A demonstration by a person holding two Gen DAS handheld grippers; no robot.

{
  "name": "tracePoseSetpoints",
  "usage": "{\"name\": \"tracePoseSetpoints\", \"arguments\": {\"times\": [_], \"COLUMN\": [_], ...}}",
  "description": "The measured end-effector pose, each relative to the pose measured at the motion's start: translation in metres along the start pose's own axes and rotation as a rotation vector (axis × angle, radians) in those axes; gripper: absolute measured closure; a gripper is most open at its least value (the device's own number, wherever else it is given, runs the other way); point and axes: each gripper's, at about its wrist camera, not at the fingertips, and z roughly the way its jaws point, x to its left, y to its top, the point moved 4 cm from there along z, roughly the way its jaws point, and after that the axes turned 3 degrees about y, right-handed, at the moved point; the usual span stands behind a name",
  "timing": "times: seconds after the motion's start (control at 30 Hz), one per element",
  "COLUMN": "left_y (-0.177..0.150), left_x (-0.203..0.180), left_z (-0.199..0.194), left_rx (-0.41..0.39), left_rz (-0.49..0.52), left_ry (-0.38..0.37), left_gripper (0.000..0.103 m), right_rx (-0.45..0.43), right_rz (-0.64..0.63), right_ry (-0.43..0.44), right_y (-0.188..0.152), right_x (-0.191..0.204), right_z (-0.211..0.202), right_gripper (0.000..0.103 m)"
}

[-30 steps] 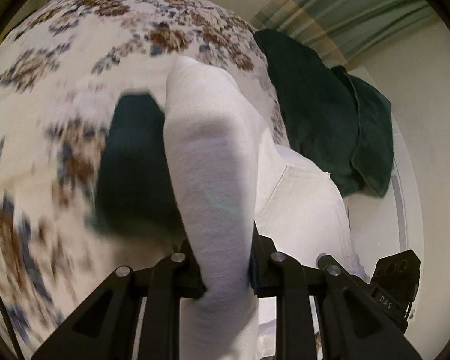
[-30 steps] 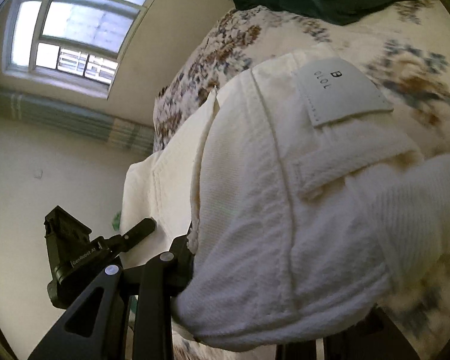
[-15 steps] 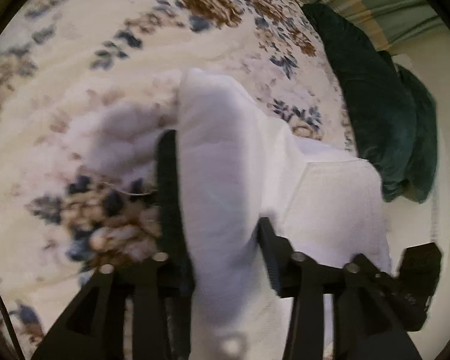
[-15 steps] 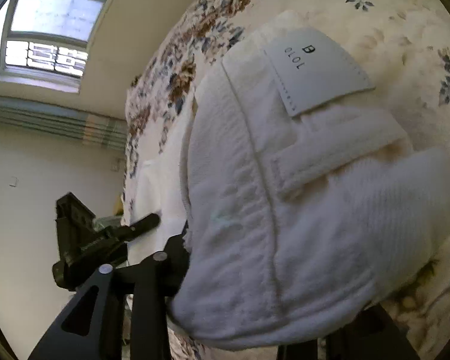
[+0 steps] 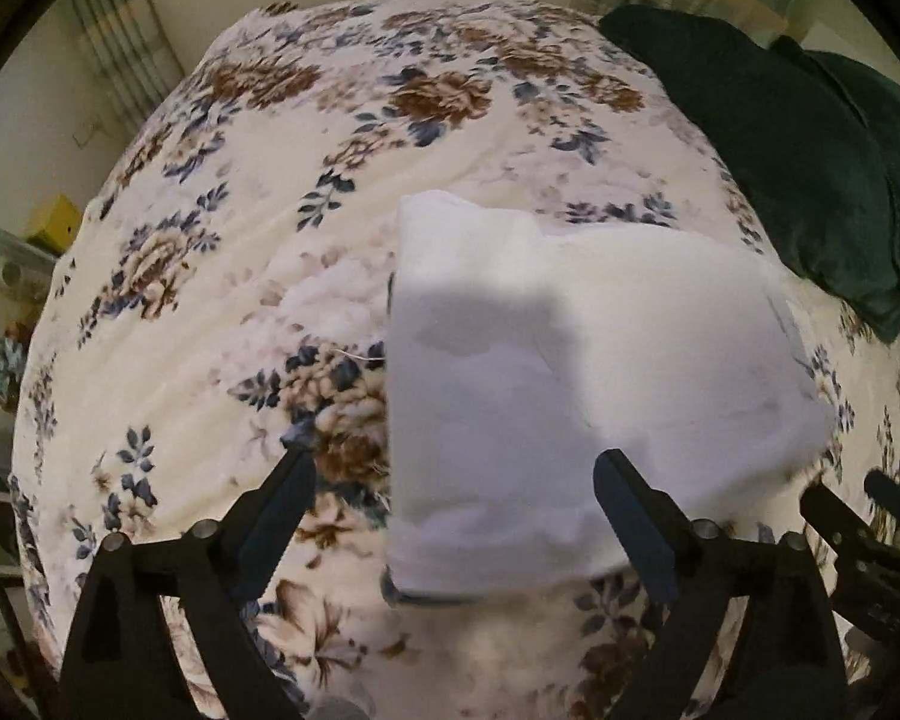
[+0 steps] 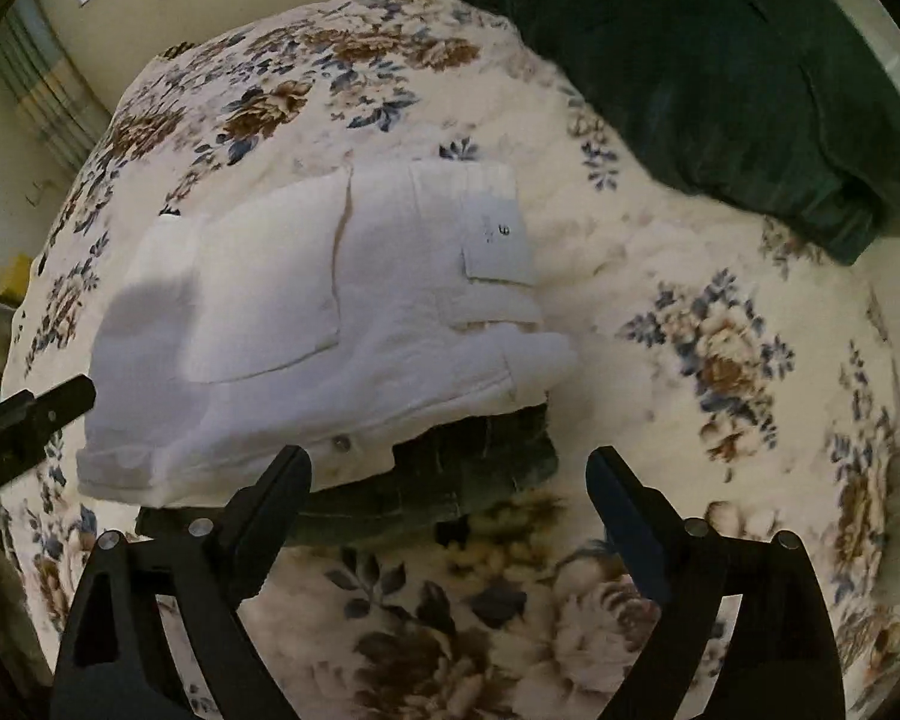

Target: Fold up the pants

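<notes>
L gripper: black jaws wide apart, just been opening, nothing clamped. Folded white cotton pants lie below/between the fingers, pads not pressing on the cloth. R gripper: jaws also spread wide, just been opening, empty; it sits over the near edge of the same white pants.

Pants = compact folded bundle lying flat on the cream floral bedspread w/ brown + blue flowers, roughly mid-bed. In R view: waistband end w/ pale rectangular label patch faces up, belt loop + small button near the near edge. A dark green folded garment lies under the pants' near edge, sticking out toward R gripper.

Far right of bed: dark green velvet-like pillows, well apart from the pants. Striped curtain at back left; yellow box off the bed's left side. Part of the other gripper shows at each view's edge.
</notes>
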Motion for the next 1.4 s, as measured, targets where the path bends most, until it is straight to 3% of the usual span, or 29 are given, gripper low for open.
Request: {"name": "tracePoseSetpoints", "arguments": {"times": [0.2, 0.47, 1.03, 1.4], "left_y": [-0.017, -0.069, -0.210, -0.275], "left_x": [-0.009, -0.014, -0.039, -0.043], "left_z": [-0.046, -0.140, -0.402, -0.525], "left_rx": [-0.053, -0.126, -0.341, -0.436], "left_rz": [-0.010, -0.065, -0.086, -0.075], "left_ry": [0.009, 0.048, 0.128, 0.120], "left_gripper": [0.007, 0.008, 0.008, 0.007], "right_rx": [-0.047, -0.127, -0.324, -0.430], "right_rz": [-0.004, -0.023, -0.111, -0.143], "right_ry": [0.020, 0.041, 0.067, 0.123], "right_y": [-0.017, -0.062, -0.214, -0.296], "right_x": [0.001, -0.010, -0.055, -0.074], "right_z": [-0.055, -0.153, -0.437, -0.618], "right_gripper": [0.007, 0.007, 0.007, 0.007]}}
